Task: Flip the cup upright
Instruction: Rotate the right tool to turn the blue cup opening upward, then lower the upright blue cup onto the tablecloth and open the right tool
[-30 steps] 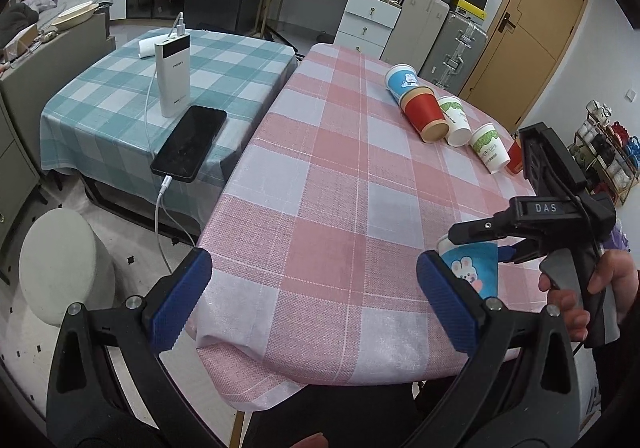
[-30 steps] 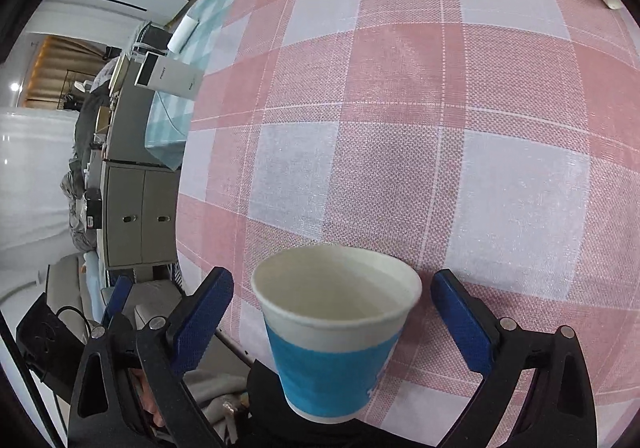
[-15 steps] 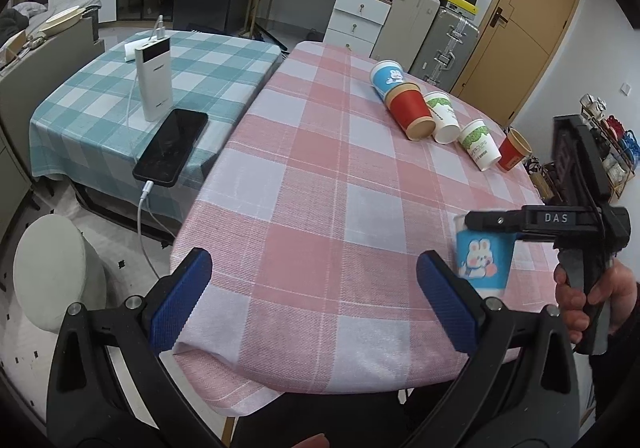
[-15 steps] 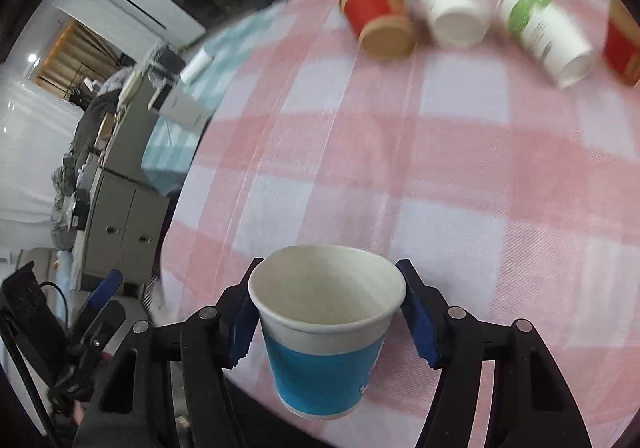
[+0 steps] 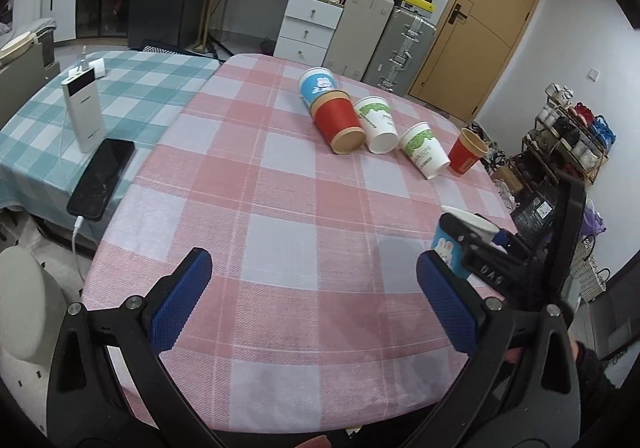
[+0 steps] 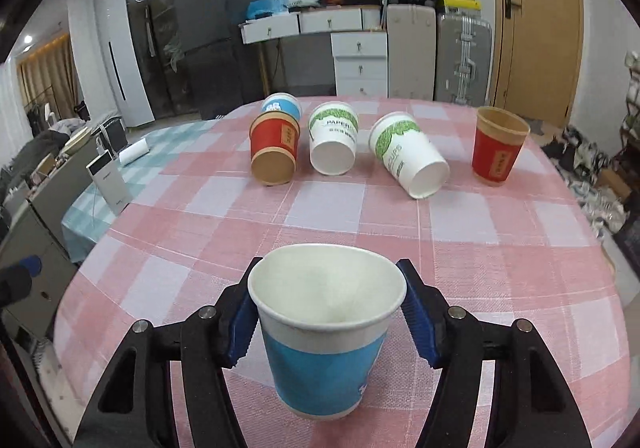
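Observation:
My right gripper is shut on a blue paper cup with a white inside, held upright with its mouth up over the near part of the pink checked table. The same blue cup with a rabbit print shows at the right in the left wrist view, held by the right gripper. My left gripper is open and empty above the table's near edge.
Farther back lie a red cup, two white-green cups and a blue cup on their sides; a red cup stands upright at the right. A phone and power bank rest on the teal table.
My right gripper closed on the blue cup and tilted up from looking down at the table to level, keeping the cup upright. The left gripper stayed open.

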The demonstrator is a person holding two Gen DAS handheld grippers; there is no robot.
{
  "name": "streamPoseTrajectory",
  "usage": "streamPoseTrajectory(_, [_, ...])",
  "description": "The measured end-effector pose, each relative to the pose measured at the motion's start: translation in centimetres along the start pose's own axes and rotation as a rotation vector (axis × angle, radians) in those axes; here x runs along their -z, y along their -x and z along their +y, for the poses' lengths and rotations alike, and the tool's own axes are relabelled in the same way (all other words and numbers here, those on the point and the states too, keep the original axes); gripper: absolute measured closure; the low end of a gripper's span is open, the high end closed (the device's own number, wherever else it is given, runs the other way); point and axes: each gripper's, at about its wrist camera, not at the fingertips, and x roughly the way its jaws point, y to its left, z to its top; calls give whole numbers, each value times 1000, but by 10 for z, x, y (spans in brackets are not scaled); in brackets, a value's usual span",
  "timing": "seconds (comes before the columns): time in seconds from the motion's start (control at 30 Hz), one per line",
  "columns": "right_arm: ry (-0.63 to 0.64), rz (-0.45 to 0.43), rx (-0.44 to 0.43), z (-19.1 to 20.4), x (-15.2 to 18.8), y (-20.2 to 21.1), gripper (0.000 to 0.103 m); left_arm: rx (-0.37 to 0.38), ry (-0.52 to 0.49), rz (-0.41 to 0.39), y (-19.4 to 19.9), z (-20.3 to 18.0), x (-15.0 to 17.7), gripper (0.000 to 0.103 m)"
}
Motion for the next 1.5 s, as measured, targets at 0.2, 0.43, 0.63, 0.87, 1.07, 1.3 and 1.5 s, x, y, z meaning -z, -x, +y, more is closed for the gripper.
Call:
streamPoseTrajectory(0.2, [39, -2, -1, 9, 17, 15, 37, 1, 7, 7, -4, -2, 1, 1])
streamPoseTrajectory(0.43, [76, 66, -30, 12, 35, 20, 36, -17, 34, 13, -3, 5, 3, 1])
streamPoseTrajectory(0.63, [96, 77, -64, 13, 39, 30, 14, -14, 41, 12, 2, -5, 5, 1])
streamPoseTrajectory(0.87, [35, 102, -119, -4, 57, 62, 7, 8, -23, 0, 8, -37, 9, 1])
streamPoseTrajectory(1.07, [-118, 47, -115, -37, 58, 98, 7, 34, -106, -7, 6, -74, 16, 1])
streamPoseTrajectory(1.3, [-76, -17, -15, -45, 39, 133, 6, 32, -210, -8, -3, -119, 24, 1])
streamPoseTrajectory(1.5, [-83, -32, -21, -54, 33, 142, 6, 32, -249, -38, 1, -141, 25, 1])
